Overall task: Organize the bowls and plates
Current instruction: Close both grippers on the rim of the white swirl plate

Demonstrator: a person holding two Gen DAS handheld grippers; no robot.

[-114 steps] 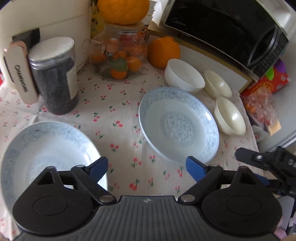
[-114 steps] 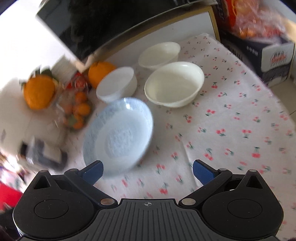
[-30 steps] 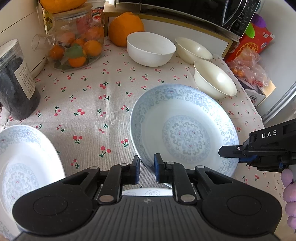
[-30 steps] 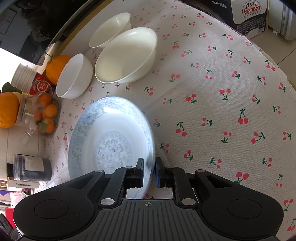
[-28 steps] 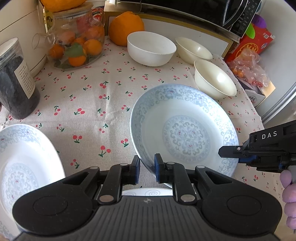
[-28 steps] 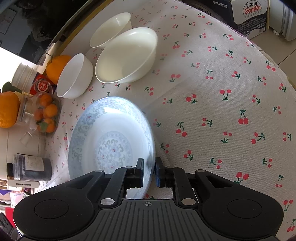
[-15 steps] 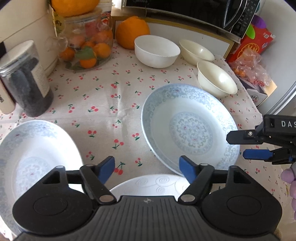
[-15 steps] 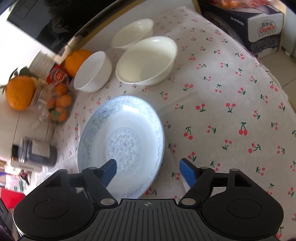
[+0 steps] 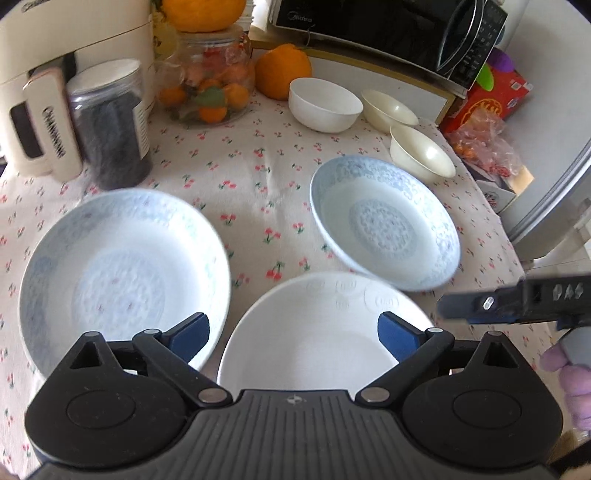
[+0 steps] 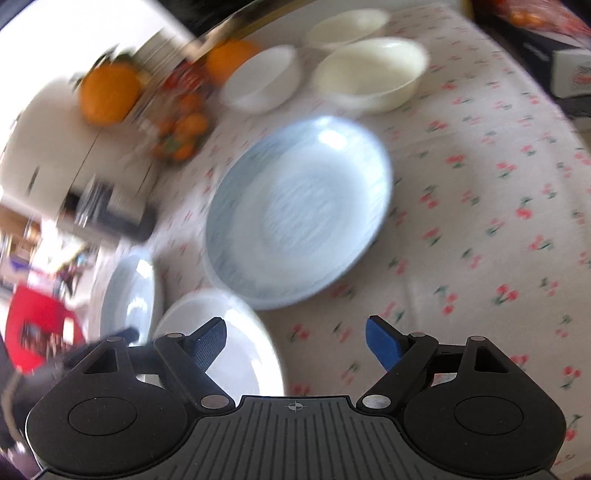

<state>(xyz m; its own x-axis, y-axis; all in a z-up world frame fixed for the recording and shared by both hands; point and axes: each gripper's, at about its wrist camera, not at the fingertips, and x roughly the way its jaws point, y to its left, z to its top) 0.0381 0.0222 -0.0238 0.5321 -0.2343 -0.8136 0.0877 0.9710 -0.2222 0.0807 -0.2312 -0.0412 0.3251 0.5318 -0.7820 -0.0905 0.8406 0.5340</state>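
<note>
In the left wrist view my left gripper (image 9: 293, 334) is open and empty above a plain white plate (image 9: 317, 336). A blue-patterned plate (image 9: 122, 266) lies to its left. A second blue-patterned plate (image 9: 384, 225) lies at the right, its near edge resting on the white plate's rim. A white bowl (image 9: 325, 103) and two cream bowls (image 9: 389, 109) (image 9: 421, 153) stand behind. My right gripper (image 10: 295, 341) is open and empty; it also shows in the left wrist view (image 9: 517, 302). The right wrist view is blurred and shows the blue plate (image 10: 299, 210), white plate (image 10: 229, 347) and bowls (image 10: 369, 77).
On the cherry-print cloth (image 9: 251, 177) stand a dark jar (image 9: 110, 125), a glass jar of fruit (image 9: 210, 85), an orange (image 9: 282, 70) and a cream appliance (image 9: 74, 55). A microwave (image 9: 388, 33) sits behind. A red box (image 9: 487, 99) sits past the table's right edge.
Both grippers let go of the right blue plate and opened. Both have drawn back, so the white plate and left blue plate show more fully. The right wrist view is blurred by motion.
</note>
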